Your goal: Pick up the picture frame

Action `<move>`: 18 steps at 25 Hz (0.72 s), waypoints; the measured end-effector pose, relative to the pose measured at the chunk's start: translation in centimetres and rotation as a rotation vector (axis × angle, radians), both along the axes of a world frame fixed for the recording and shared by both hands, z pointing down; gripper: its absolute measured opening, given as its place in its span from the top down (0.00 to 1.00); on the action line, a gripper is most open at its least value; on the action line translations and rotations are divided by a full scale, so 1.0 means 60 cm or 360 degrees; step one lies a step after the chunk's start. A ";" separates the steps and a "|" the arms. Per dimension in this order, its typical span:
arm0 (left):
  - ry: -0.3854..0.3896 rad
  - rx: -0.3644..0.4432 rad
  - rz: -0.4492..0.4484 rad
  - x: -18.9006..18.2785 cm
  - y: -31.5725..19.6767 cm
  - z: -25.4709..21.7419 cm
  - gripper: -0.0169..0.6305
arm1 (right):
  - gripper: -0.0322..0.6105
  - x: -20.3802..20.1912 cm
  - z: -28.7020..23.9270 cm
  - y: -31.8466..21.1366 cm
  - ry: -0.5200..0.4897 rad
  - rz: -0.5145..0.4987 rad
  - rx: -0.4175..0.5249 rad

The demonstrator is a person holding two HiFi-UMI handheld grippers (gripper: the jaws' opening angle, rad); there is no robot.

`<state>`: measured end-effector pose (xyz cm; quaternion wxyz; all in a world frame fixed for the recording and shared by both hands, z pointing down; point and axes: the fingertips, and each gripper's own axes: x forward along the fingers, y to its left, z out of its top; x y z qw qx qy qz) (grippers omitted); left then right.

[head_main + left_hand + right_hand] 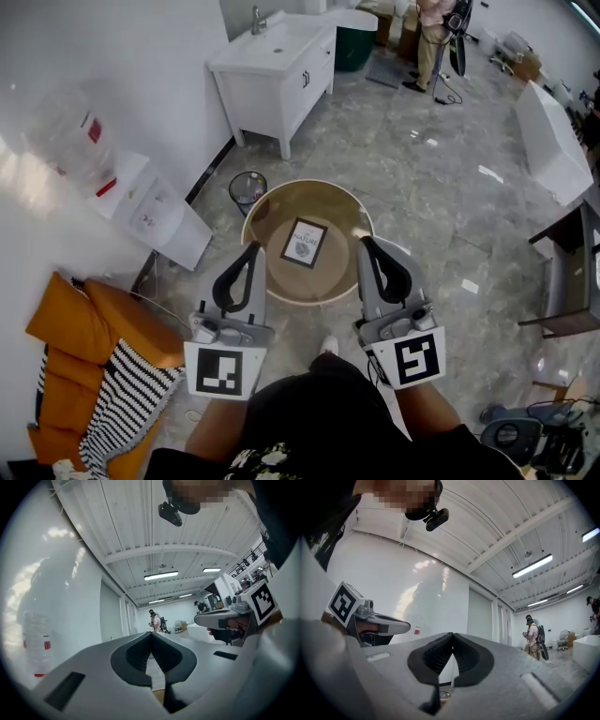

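"Picture frame [305, 243] is lying flat at the middle of the round table [342, 217], showing between the left gripper [251, 247] and the right gripper [366, 241]. Both are holding their jaws pressed together on nothing."

"Arriving shut, they're risking shoving it across that glossy top, maybe off the rim. Grey stone floor [422, 187] is spreading around, with a wastebasket [247, 190] and a sink cabinet [277, 70] beyond."
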<state>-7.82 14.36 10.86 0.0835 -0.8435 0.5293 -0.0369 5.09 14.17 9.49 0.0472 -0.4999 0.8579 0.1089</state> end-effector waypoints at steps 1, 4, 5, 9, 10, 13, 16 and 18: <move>-0.0002 -0.0001 -0.0016 0.006 -0.007 -0.001 0.96 | 0.95 0.008 -0.001 -0.008 0.0002 -0.0008 0.0001; -0.0013 -0.0001 -0.0067 0.022 -0.028 -0.001 0.96 | 0.95 0.034 -0.001 -0.037 0.0009 -0.0024 0.0016; -0.0016 -0.0004 -0.0086 0.025 -0.035 0.000 0.96 | 0.95 0.039 -0.001 -0.048 0.0005 -0.0034 0.0018; -0.0034 -0.0008 -0.0140 0.046 -0.051 0.002 0.96 | 0.95 0.063 0.002 -0.077 -0.0010 -0.0085 0.0018; -0.0048 -0.0005 -0.0152 0.053 -0.051 0.003 0.96 | 0.95 0.070 0.004 -0.083 -0.0017 -0.0095 0.0020; -0.0079 -0.0036 -0.0203 0.058 -0.051 0.018 0.96 | 0.95 0.079 0.021 -0.096 -0.0032 -0.0128 -0.0002; -0.0082 -0.0090 -0.0233 0.056 -0.053 0.042 0.96 | 0.95 0.075 0.048 -0.107 -0.0021 -0.0152 -0.0043; -0.0087 -0.0117 -0.0251 0.048 -0.059 0.057 0.96 | 0.95 0.069 0.066 -0.118 -0.0023 -0.0163 -0.0077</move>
